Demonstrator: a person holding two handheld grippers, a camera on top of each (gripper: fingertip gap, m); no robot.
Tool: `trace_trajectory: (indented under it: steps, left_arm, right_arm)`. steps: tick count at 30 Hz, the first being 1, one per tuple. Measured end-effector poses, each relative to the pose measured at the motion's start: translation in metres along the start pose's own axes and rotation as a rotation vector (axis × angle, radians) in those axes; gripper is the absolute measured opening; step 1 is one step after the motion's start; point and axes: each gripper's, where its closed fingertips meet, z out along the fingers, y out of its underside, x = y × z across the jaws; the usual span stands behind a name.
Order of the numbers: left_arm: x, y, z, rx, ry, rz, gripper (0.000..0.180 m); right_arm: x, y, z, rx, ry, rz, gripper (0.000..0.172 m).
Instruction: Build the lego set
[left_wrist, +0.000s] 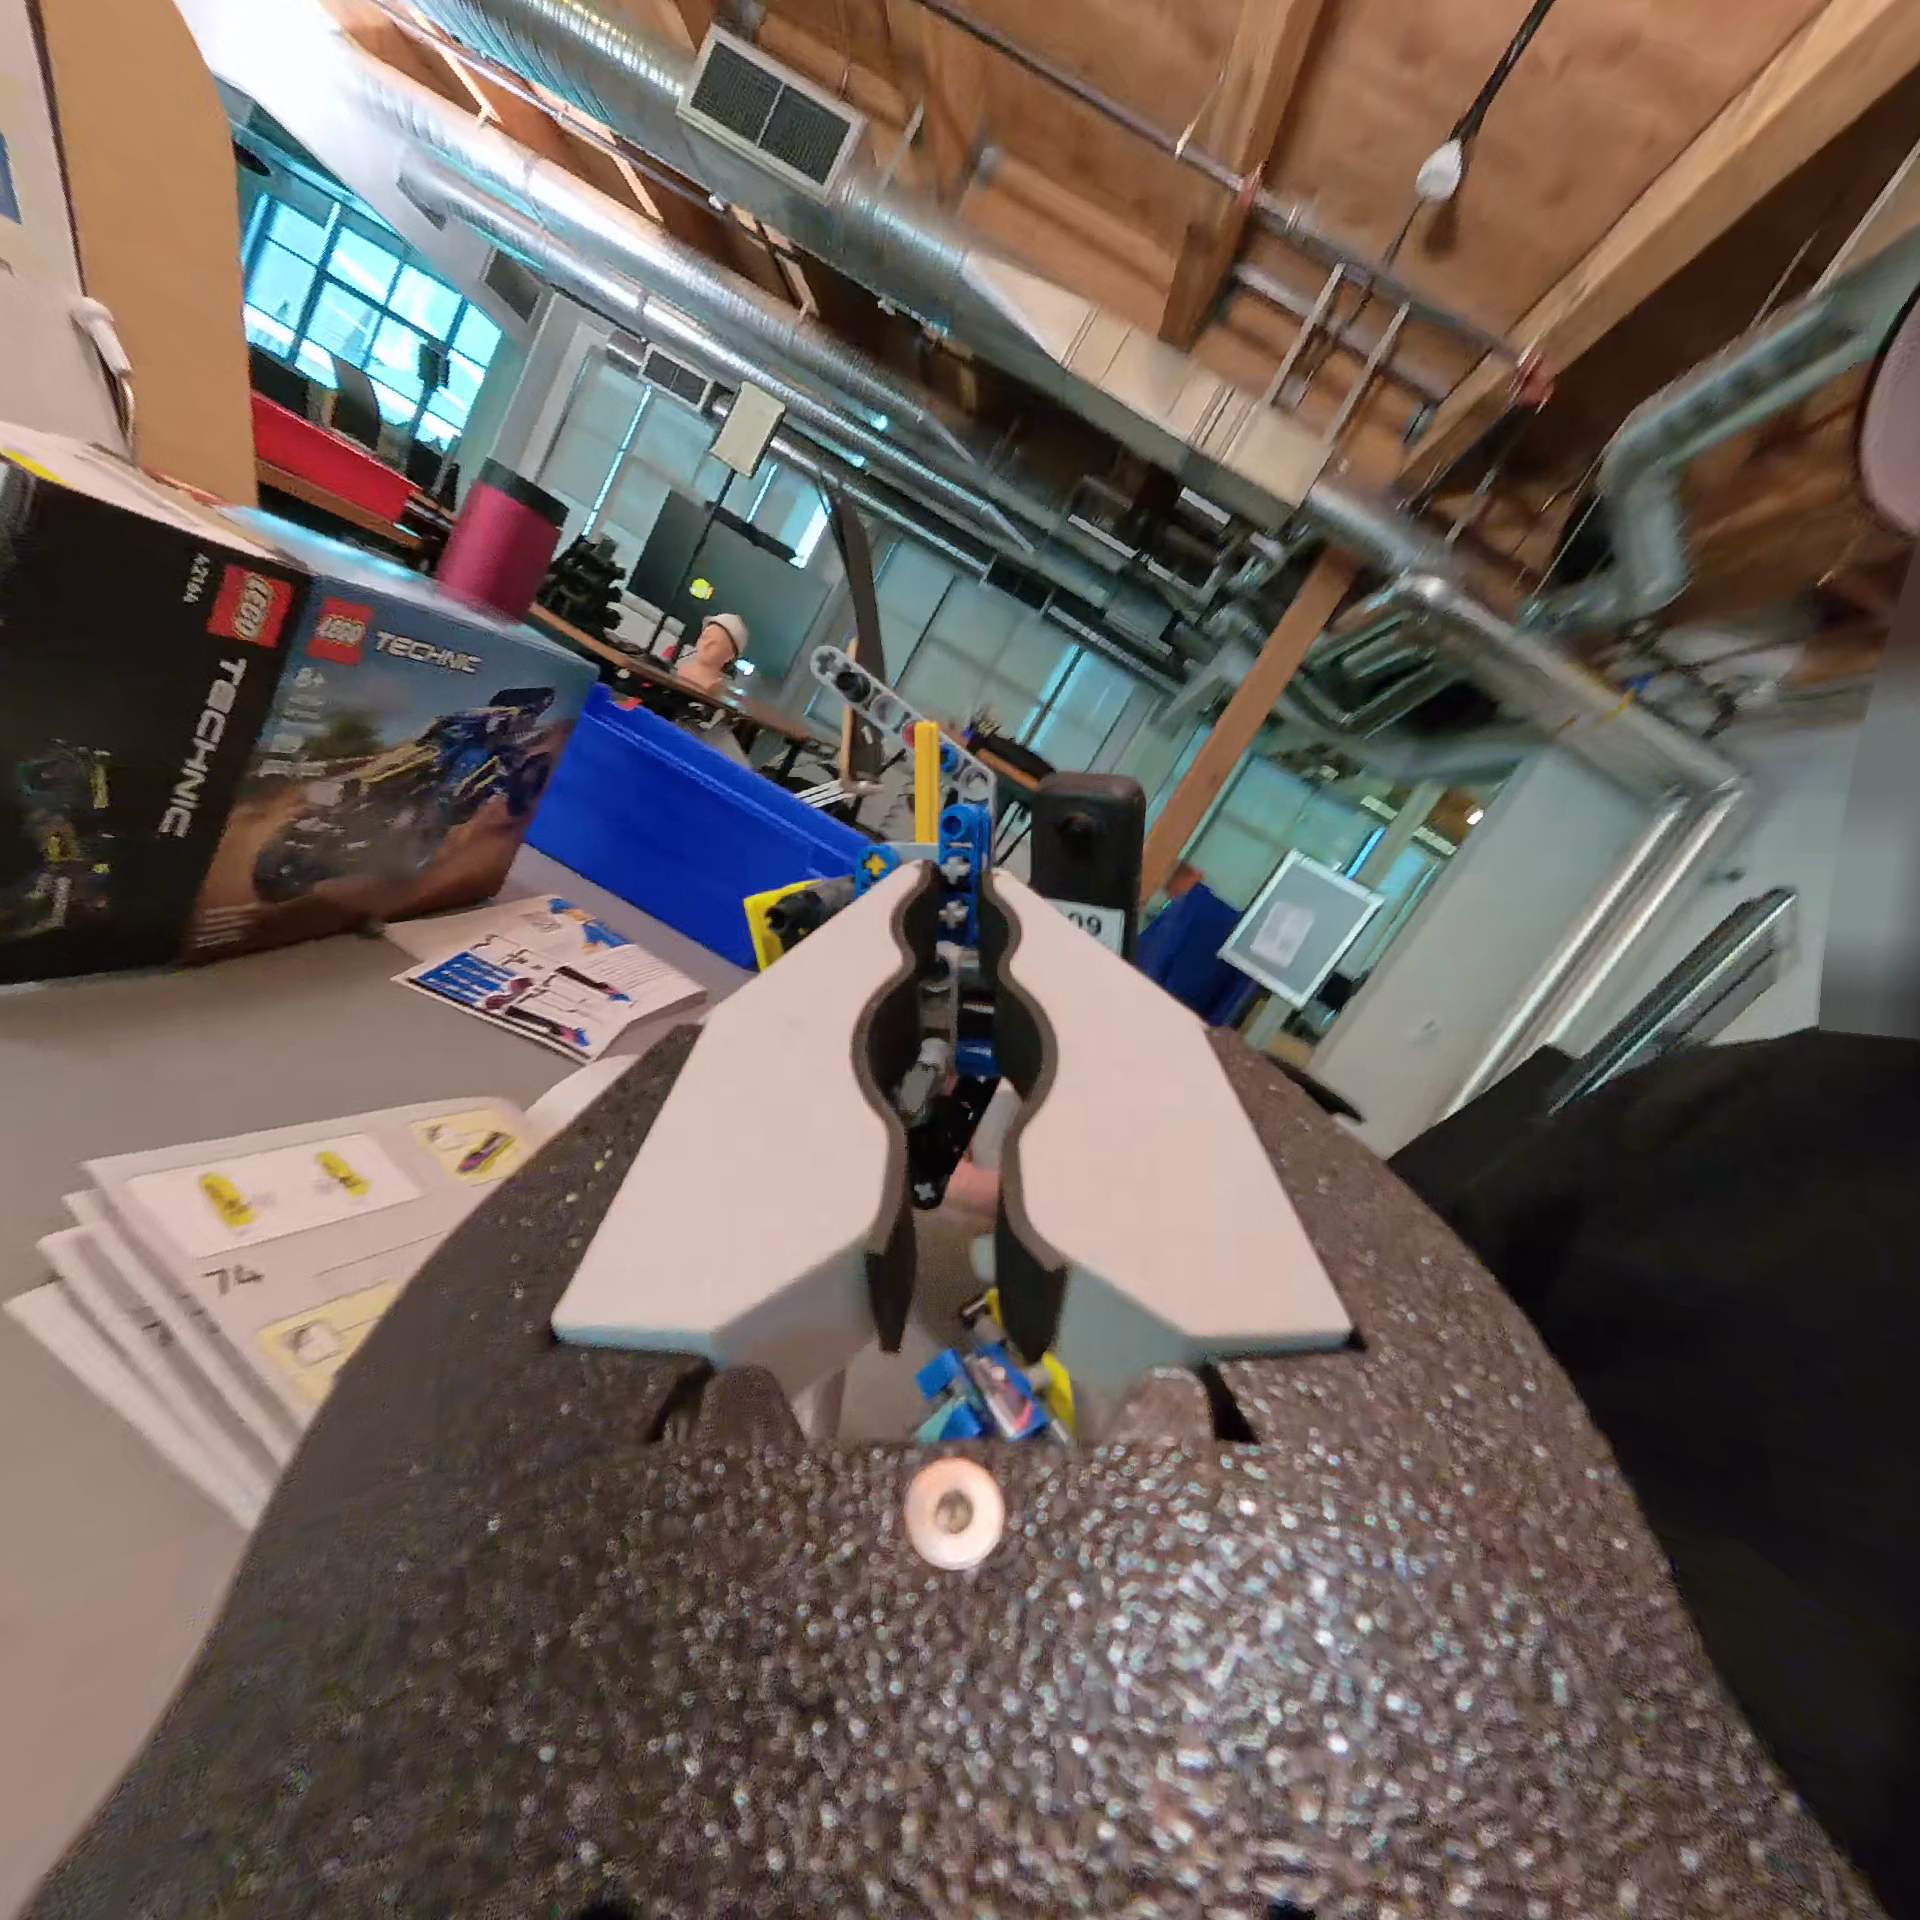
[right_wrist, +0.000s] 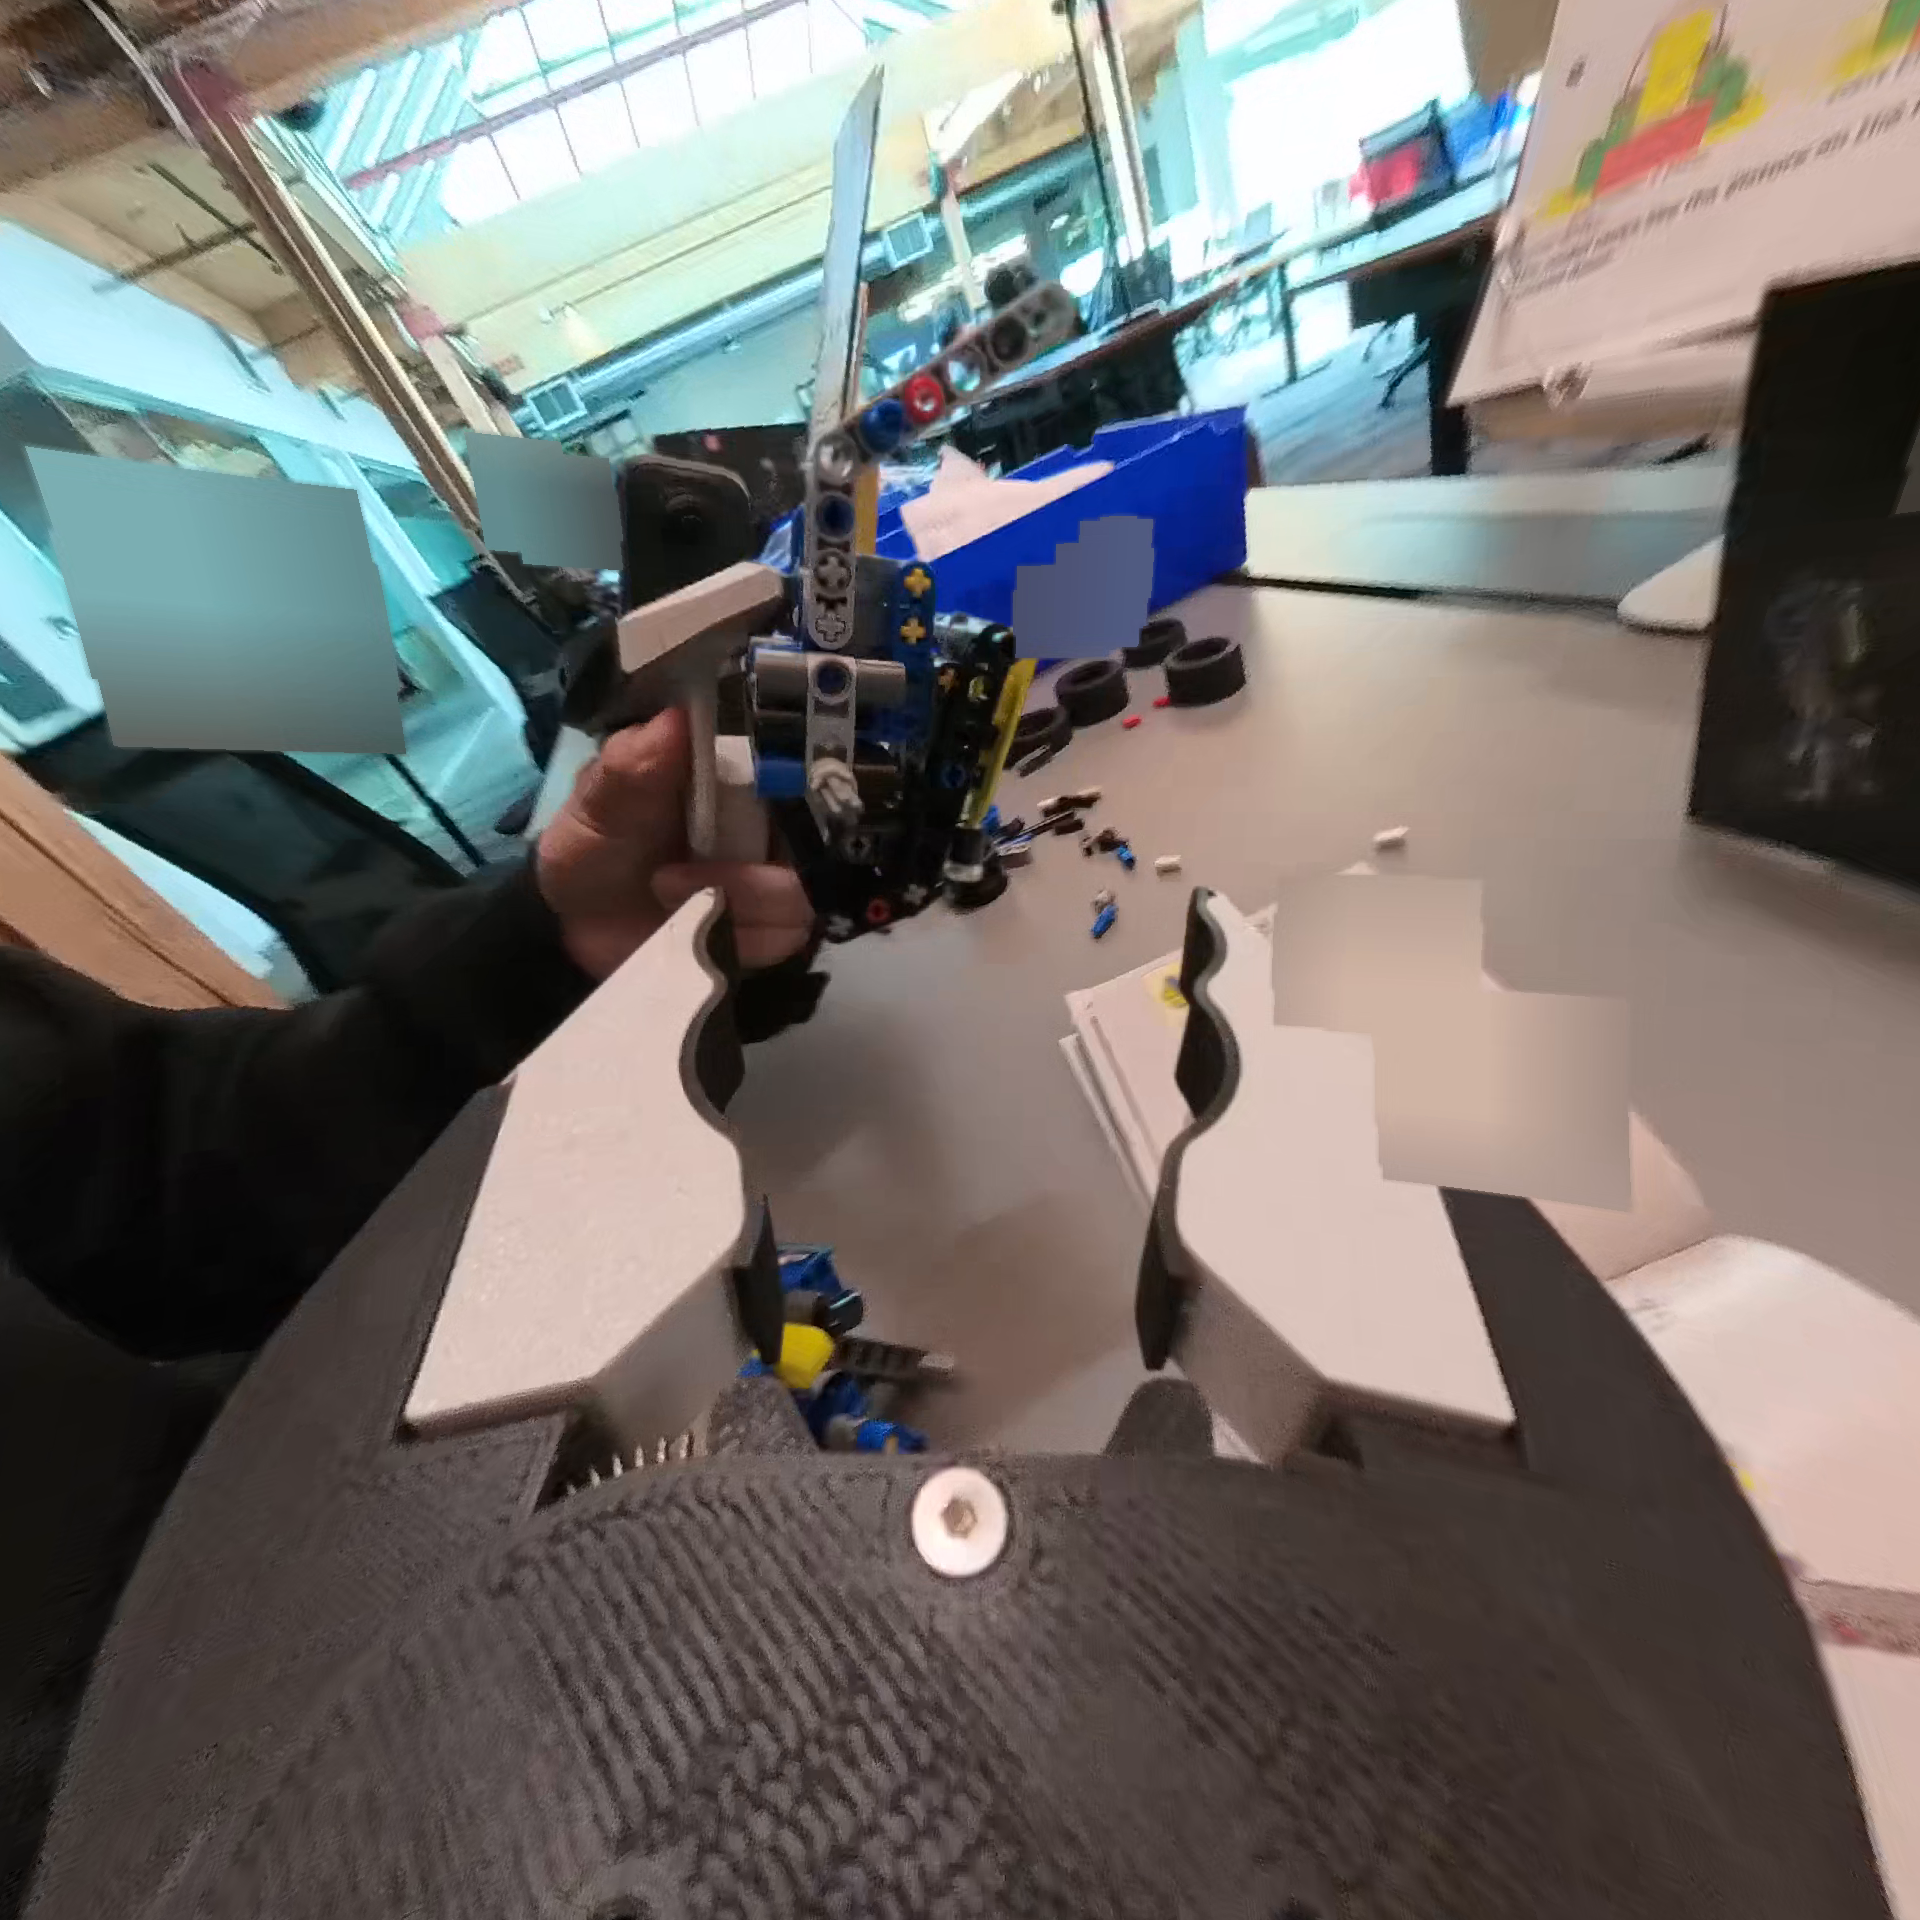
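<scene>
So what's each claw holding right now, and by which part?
Left claw grips the brick model, pads closed on its blue beam. Right claw is open, holding nothing.

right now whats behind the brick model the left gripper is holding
Behind the brick model stand a black camera and a blue bin; the bin's inside is hidden here.

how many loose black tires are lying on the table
4 show in the right wrist view: one farthest right, one behind it, one nearer, one partly hidden by the held brick model. More may be hidden.
</scene>
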Motion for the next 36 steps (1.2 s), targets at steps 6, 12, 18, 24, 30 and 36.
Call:
trace_trajectory:
  steps: [6,12,18,24,30,36]
  left_arm:
    - [-0.011,-0.004,0.002,0.035,-0.022,-0.152,0.003]
    - [-0.02,0.012,0.005,-0.048,-0.038,-0.205,0.003]
    - [-0.021,0.022,0.007,-0.089,-0.056,-0.179,0.003]
    - [-0.027,0.027,0.004,-0.112,-0.07,-0.196,0.003]
    - [-0.039,0.043,-0.004,-0.263,-0.16,0.068,0.004]
    - [-0.053,0.062,-0.016,-0.58,-0.309,0.704,0.029]
  right_arm:
    - [0.002,-0.033,-0.015,0.15,0.191,-0.537,0.066]
    - [-0.011,-0.016,-0.012,-0.1,0.145,-1.08,0.038]
    - [-0.007,-0.008,-0.002,-0.176,0.166,-1.21,0.031]
    - [0.0,-0.002,0.001,-0.144,0.215,-1.36,0.024]
    - [0.01,0.016,0.001,-0.2,0.244,-1.434,0.021]
    - [0.021,0.037,0.003,-0.267,0.204,-1.354,0.022]
